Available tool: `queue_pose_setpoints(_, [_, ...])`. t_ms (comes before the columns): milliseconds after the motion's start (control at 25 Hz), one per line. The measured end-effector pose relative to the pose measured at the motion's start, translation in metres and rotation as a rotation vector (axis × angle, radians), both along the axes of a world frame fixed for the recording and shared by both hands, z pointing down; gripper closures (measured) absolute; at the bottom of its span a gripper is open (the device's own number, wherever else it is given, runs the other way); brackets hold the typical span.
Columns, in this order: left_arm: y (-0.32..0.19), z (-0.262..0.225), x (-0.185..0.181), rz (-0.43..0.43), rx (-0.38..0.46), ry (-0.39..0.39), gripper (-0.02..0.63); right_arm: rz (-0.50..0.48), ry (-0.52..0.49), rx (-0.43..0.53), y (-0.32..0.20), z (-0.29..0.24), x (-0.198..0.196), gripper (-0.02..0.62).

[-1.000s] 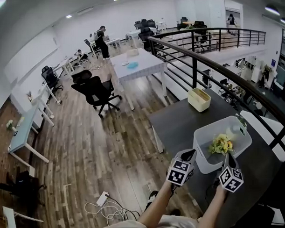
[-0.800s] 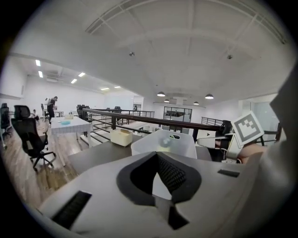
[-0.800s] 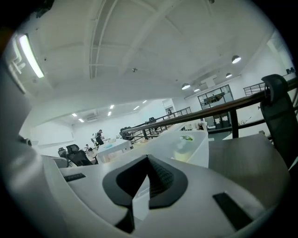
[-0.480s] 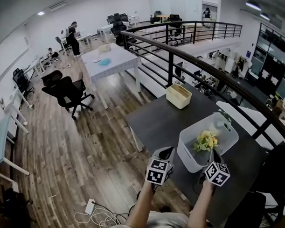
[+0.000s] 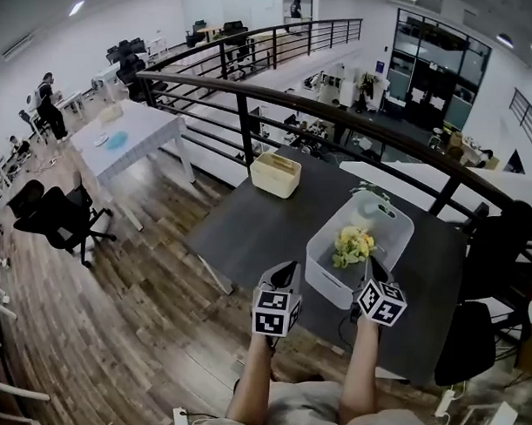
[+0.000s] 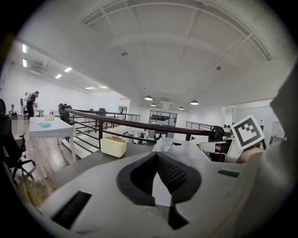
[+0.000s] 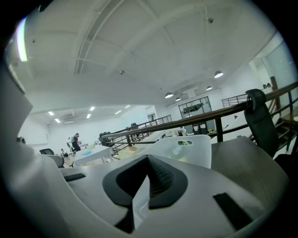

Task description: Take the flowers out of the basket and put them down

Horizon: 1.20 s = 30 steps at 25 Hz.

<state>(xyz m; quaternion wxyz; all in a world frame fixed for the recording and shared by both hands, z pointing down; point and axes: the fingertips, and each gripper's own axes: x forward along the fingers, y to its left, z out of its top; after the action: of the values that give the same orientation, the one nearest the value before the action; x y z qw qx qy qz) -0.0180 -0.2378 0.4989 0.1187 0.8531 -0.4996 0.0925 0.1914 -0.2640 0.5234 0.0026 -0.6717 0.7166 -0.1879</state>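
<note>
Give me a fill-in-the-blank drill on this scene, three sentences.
1. The yellow ____ lie in the basket.
2. The basket stands on a dark ____.
3. The left gripper and right gripper are both empty, with jaws ____.

Missing words: flowers; table; shut.

The dark grey desk [image 5: 266, 220] carries two things: a white plastic basket [image 5: 320, 283] at its near right and a cream open-topped box [image 5: 275, 174] at its far left, well apart.
</note>
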Motion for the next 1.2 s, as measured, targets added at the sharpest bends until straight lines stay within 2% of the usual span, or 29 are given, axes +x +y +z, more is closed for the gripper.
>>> queue_pose_setpoints(120, [-0.002, -0.008, -0.013, 0.044, 0.019, -0.001, 0.588, 0.076, -0.005, 0.026, 0.008, -0.012, -0.002, 0.580])
queue_pose_setpoints(240, [0.006, -0.009, -0.035, 0.061, 0.002, 0.003, 0.587, 0.127, -0.005, 0.019, 0.025, -0.013, -0.013, 0.580])
queue_pose_setpoints(520, [0.001, 0.002, -0.073, 0.065, -0.038, 0.023, 0.586, 0.196, 0.011, 0.005, 0.027, -0.013, -0.025, 0.580])
queue_pose_setpoints(760, [-0.006, 0.024, -0.102, 0.023, -0.096, 0.041, 0.586, 0.219, 0.058, -0.015, 0.020, -0.009, -0.040, 0.580])
queue_pose_setpoints(920, [-0.017, 0.043, -0.106, 0.024, -0.136, 0.022, 0.586, 0.202, 0.069, 0.037, -0.002, -0.027, -0.047, 0.580])
queue_pose_setpoints(1040, [-0.039, 0.035, -0.103, 0.044, -0.116, -0.009, 0.586, 0.218, 0.088, 0.036, -0.022, -0.027, -0.043, 0.580])
queue_pose_setpoints(1200, [-0.075, 0.015, -0.080, 0.110, -0.071, -0.028, 0.587, 0.260, 0.029, 0.006, -0.046, -0.014, -0.028, 0.580])
